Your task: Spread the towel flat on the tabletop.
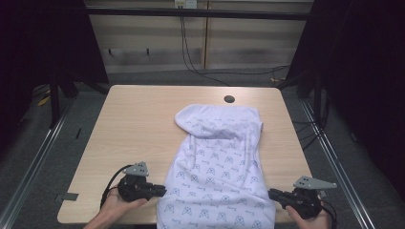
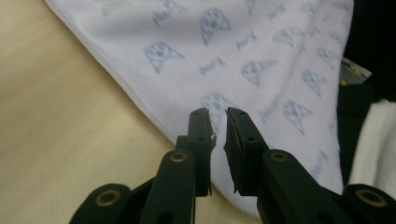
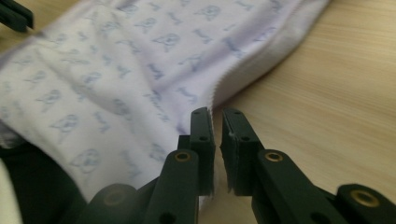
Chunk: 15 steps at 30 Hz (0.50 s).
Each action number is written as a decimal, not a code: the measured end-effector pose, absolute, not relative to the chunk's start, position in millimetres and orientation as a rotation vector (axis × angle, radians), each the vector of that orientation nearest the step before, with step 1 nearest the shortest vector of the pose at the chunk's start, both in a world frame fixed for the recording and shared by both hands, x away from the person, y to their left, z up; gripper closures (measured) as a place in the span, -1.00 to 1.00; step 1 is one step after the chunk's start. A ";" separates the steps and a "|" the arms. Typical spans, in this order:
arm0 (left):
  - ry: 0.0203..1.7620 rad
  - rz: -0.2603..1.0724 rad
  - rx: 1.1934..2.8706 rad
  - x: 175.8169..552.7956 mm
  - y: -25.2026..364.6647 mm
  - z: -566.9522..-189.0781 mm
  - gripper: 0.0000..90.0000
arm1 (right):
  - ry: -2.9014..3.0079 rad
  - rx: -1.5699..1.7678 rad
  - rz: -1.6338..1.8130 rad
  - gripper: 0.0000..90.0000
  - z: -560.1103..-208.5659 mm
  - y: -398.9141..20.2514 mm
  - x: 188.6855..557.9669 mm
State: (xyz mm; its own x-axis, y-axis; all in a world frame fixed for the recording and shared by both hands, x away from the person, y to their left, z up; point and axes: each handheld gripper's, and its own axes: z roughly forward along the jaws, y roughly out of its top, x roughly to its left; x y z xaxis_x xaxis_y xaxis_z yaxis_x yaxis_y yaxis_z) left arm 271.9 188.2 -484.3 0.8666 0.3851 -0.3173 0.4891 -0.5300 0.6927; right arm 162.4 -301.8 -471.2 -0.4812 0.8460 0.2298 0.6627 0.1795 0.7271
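White printed cloth (image 1: 217, 171) lies mid-worktop (image 1: 138, 124), long axis 12-to-6, folded end toward 12. Left gripper (image 1: 162, 191) and right gripper (image 1: 271, 193) clenched at its near edges. Cable hole (image 1: 229, 99) at 12.

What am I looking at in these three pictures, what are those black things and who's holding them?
A person sits at a wooden table holding a hand-held two-jaw tool in each hand. The wide picture comes from a camera above; the two close-ups come from cameras riding on each tool. On the table lies a white patterned cloth, its far end folded over. The left tool is at the cloth's left edge, the right tool at its right edge. In the close-ups each tool's jaws stand nearly shut at a cloth edge; whether they pinch it I cannot tell.
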 end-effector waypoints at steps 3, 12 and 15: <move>0.634 -0.141 2.168 287.1 176.6 -484.4 0.78 | 2.207 1.483 1.127 0.92 -471.9 -306.5 164.2; 0.660 -0.059 2.248 320.0 146.0 -499.4 0.92 | 2.198 1.440 1.182 0.52 -470.3 -307.8 172.7; 0.675 -0.060 2.253 313.4 157.5 -498.4 0.98 | 2.248 1.392 1.166 0.34 -472.1 -295.1 189.9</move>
